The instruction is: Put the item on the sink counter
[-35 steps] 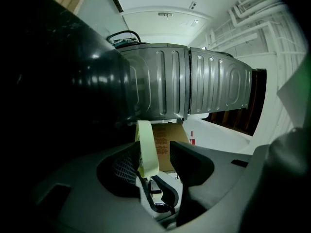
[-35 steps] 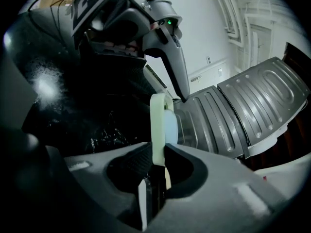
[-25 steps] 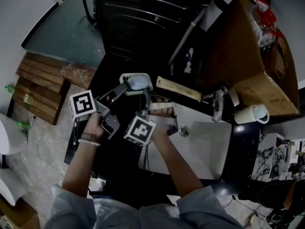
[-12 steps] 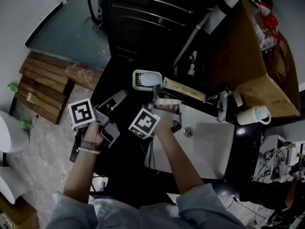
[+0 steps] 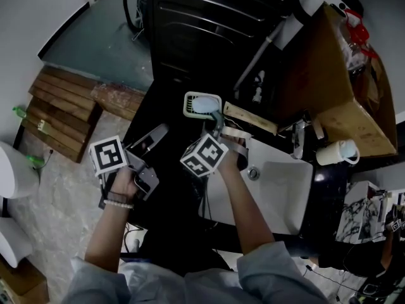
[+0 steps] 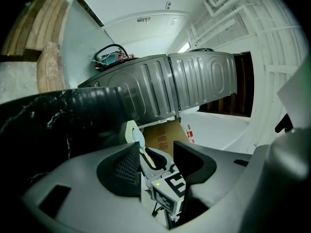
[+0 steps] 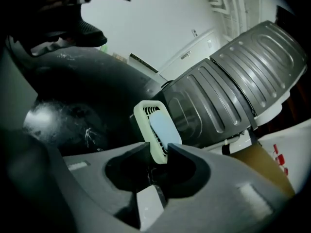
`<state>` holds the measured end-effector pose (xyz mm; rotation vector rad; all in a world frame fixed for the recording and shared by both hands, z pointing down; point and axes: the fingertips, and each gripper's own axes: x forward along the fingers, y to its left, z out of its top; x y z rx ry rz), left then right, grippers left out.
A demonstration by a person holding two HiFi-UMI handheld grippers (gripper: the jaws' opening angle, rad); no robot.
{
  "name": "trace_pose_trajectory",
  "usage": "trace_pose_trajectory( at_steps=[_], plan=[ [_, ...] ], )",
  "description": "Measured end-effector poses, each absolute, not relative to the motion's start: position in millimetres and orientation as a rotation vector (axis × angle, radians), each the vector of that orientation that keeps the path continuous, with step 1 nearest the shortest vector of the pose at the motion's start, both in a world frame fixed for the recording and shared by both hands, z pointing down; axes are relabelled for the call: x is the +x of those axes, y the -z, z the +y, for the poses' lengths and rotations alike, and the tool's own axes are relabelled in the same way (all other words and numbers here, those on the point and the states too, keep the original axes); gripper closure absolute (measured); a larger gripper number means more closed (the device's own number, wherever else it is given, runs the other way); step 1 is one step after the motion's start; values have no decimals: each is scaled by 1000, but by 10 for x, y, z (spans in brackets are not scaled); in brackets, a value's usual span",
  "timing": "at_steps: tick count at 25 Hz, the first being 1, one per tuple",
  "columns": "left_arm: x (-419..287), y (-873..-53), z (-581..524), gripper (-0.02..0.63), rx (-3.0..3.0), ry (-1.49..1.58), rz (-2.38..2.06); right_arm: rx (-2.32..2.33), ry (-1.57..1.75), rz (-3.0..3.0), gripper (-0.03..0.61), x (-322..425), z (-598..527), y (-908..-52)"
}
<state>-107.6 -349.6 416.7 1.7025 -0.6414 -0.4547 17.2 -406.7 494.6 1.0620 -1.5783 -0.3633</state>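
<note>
Pale slotted plastic soap dish holding a blue bar (image 5: 202, 104) sits far on the black stone sink counter (image 5: 169, 160), its rim between the right gripper (image 7: 158, 155) jaws, which have just been opening and look slack; best withdraw straight back without nudging; left gripper (image 6: 158, 154) spread, empty.

You've got a pale, slatted soap dish (image 5: 188, 104) with a light-blue bar of soap (image 5: 204, 105) lying in it. It lies on the black marbled sink counter (image 7: 73, 106), left of the white basin (image 5: 285, 189) and towards the counter's far end.
</note>
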Motion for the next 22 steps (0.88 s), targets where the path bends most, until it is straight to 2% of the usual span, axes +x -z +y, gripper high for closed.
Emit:
trace_pose_trajectory(
  at_steps=[7, 9, 11, 18, 22],
  plan=[
    [-1157, -4047, -3373, 441, 1744, 446, -657, 1264, 206, -1826, 477, 92, -3919, -4519],
    [-1156, -3984, -3339, 487, 1772, 439, -669, 1327, 178, -1881, 541, 85, -3846, -4359],
    [-1149, -3911, -3302, 521, 1817, 420, -690, 1385, 157, -1935, 578, 76, -3755, -4187],
    [-1115, -3527, -3170, 603, 2095, 322, -791, 1479, 54, -2180, 581, -95, -3391, -3679],
    [-1153, -3373, -3011, 607, 2176, 281, -823, 1520, -10, -2309, 581, -225, -3135, -3405]
  ],
)
